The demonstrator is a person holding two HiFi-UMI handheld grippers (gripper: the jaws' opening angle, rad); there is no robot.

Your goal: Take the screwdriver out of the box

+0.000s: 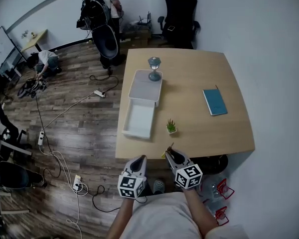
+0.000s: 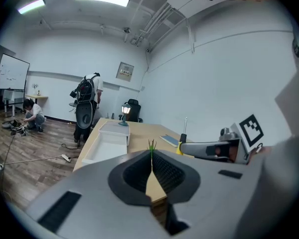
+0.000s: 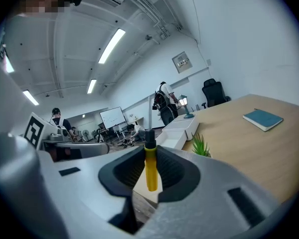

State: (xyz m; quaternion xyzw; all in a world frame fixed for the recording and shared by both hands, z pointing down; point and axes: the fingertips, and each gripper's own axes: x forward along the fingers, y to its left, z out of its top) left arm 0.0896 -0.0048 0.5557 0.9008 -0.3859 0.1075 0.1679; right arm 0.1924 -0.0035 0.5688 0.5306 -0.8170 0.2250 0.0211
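Looking down from the head view: a wooden table. Near its left edge, a white box, open and seeming bare inside. Just behind, the lid, with a little lamp at its far end. Just beside the box, a small green plant. Well apart to the right, a blue book. At the near edge, the left gripper and the right gripper, side by side. Poking out of the right one, the screwdriver, well away from the box.

Looking along the left gripper: jaws pressed together, holding nothing. Only the plant peeping up behind the spot where the pads meet. Off to the right, the other gripper, with the screwdriver standing up in it.

Looking along the right gripper: jaws closed partway, squeezing the yellow handle. Metal shaft pointing up. Box and plant further off on the table.

Judged from all that: already out of the box, so the taking-out step as good as done. Next, most likely: keep squeezing tight so as not to drop it, bring it over a bare bit of table, lay it flat, then let go.

About writing: only black-and-white square marks on the cubes, no words. A sign on the far wall and a whiteboard, both too small to read. Nothing to read on the book.
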